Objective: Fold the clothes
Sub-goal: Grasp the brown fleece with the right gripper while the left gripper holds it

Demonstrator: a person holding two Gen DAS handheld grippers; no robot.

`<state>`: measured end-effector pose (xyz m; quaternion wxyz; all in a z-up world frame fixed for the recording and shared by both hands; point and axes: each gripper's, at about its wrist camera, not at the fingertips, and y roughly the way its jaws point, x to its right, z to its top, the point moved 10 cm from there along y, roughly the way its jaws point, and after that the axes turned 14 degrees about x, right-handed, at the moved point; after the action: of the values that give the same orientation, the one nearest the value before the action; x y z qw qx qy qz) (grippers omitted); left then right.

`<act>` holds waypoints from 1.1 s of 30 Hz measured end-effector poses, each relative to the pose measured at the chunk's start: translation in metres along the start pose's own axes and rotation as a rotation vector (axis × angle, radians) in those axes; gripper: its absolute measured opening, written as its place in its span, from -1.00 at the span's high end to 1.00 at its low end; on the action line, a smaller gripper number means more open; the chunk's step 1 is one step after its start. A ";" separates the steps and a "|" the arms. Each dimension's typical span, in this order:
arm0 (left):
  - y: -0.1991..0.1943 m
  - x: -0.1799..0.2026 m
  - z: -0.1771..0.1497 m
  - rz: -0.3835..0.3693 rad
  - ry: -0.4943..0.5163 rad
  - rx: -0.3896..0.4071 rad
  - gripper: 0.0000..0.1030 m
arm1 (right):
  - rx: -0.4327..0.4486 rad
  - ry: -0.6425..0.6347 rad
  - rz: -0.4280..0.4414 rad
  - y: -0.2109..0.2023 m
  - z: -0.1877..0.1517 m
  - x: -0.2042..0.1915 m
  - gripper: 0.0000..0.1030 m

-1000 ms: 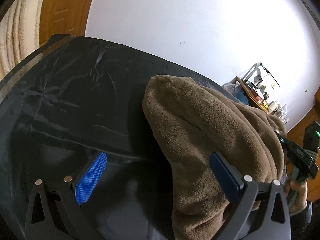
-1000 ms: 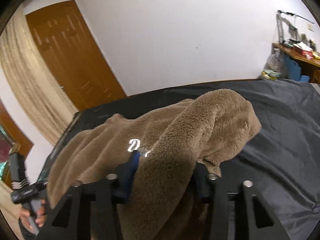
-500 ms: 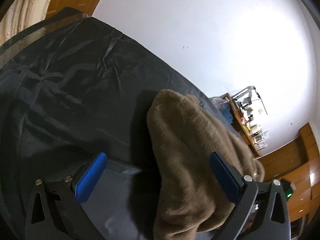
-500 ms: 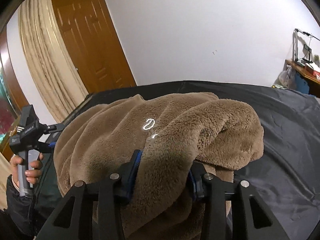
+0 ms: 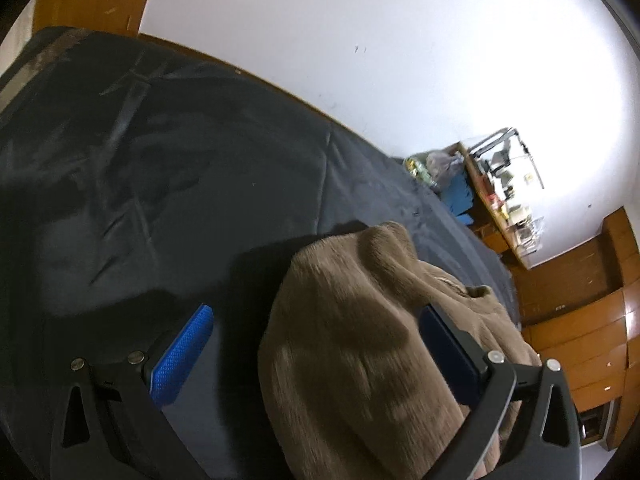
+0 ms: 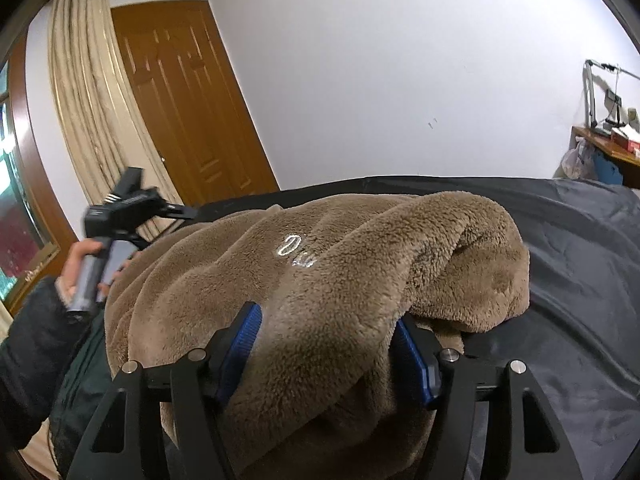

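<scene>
A brown fleece garment (image 6: 360, 248) lies bunched on the dark bed cover (image 6: 580, 280), with a small white logo on top. My right gripper (image 6: 326, 316) has a thick fold of the fleece between its blue pads (image 6: 244, 340); the jaws are opening and the fold rests loosely between them. My left gripper (image 5: 316, 312) is open wide above one end of the fleece (image 5: 360, 340), which lies nearer its right pad (image 5: 448, 352) without being pinched. In the right wrist view a hand (image 6: 80, 264) holds that left gripper at the fleece's left edge.
The dark cover (image 5: 160, 180) stretches far to the left of the fleece. A white wall rises behind the bed. A wooden door (image 6: 180, 112) and a curtain (image 6: 84, 92) stand at the left, and a cluttered wooden desk (image 5: 500, 192) at the right.
The right jaws have spread apart around the fleece fold. The left gripper has swung sideways, so the fleece now sits lower in its view and the other hand has left it.
</scene>
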<state>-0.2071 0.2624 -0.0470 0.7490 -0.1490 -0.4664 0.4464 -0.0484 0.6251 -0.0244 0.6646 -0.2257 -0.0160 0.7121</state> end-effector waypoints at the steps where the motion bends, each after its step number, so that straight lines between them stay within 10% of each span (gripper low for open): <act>1: 0.005 0.003 -0.001 -0.021 -0.003 -0.014 -1.00 | 0.002 0.005 0.004 -0.003 -0.001 0.002 -0.32; 10: 0.034 0.030 -0.010 -0.127 0.037 -0.111 -0.95 | 0.010 0.016 0.012 -0.008 -0.002 0.008 -0.38; 17: 0.041 0.046 -0.024 -0.158 0.048 -0.165 0.45 | 0.017 0.033 0.012 -0.015 -0.006 0.011 -0.43; 33: -0.107 0.144 -0.040 -0.307 0.386 0.078 0.66 | 0.078 0.046 -0.034 -0.030 0.014 0.015 -0.44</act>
<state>-0.0928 0.3266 0.0819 0.8883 -0.1299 -0.3143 0.3085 -0.0254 0.6468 -0.0067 0.6850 -0.2157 0.0231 0.6955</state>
